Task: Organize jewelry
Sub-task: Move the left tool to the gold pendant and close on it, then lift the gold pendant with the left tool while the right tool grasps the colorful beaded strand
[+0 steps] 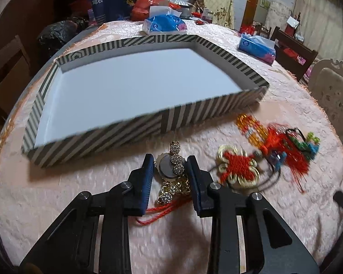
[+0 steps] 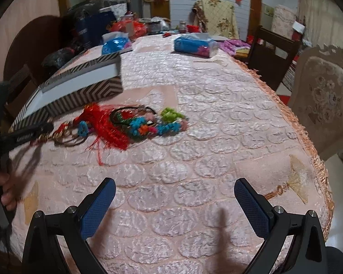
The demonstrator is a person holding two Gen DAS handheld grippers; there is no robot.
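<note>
A pink embossed tablecloth (image 2: 194, 118) carries a striped shallow box (image 1: 194, 111), empty, toward its far left edge. Near the box's front wall, the left gripper (image 1: 170, 166) is clamped on a rhinestone jewelry piece (image 1: 175, 162). The right gripper (image 2: 175, 196) hangs wide apart, holding nothing.

Rhinestone-and-gold piece (image 1: 171, 173) with red cord, just before the striped tray (image 1: 98, 141), which is empty, white inside. Red knot ornament (image 1: 237, 167) and tangled colourful beads, tassels (image 2: 130, 123) lie right of it.
</note>
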